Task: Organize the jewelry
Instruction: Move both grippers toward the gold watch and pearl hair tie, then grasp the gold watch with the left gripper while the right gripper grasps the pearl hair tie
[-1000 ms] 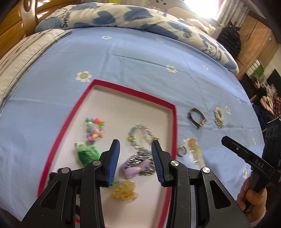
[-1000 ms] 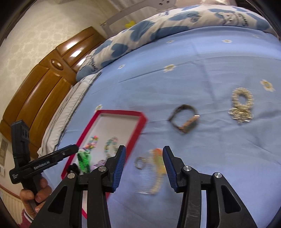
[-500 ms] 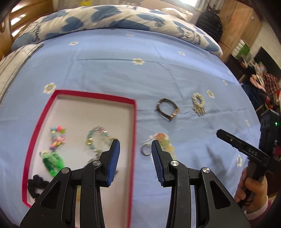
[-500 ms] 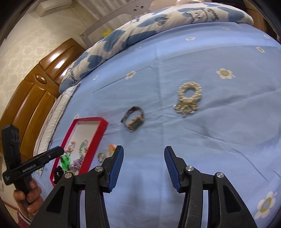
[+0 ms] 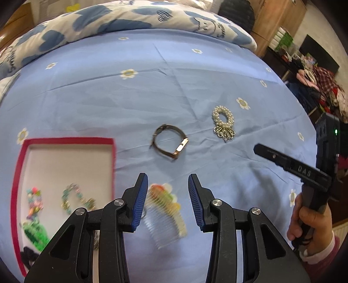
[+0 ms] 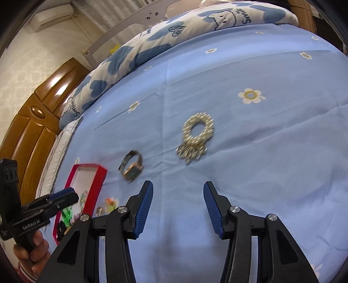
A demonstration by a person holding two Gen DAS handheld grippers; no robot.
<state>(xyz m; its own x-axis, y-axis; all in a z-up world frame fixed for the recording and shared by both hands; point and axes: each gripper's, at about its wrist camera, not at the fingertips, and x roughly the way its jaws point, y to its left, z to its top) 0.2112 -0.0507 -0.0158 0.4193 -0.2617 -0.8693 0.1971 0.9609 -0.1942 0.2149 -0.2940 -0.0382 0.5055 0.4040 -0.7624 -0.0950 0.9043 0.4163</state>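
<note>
A red-rimmed tray (image 5: 113,156) lies on the blue bedsheet and holds several bead bracelets (image 5: 76,196) and a green hair tie (image 5: 35,233). A clear hair comb with coloured flowers (image 5: 165,209) lies on the sheet between the fingers of my open left gripper (image 5: 167,191). A brown wristwatch (image 5: 169,141) and a pearl hair ring (image 5: 224,122) lie further off. My open, empty right gripper (image 6: 178,206) hovers just short of the pearl ring (image 6: 195,137), with the watch (image 6: 131,165) to its left. The tray also shows in the right wrist view (image 6: 71,178).
A folded blue-and-white quilt (image 5: 130,17) lies along the far side of the bed. A wooden headboard (image 6: 28,130) stands at the left. Cluttered furniture (image 5: 315,76) stands beyond the bed's right edge. The right gripper's body (image 5: 304,172) is at the right of the left wrist view.
My left gripper has moved right from over the tray to over the hair comb. My right gripper has moved right, from the comb towards the pearl ring. Both stay open.
</note>
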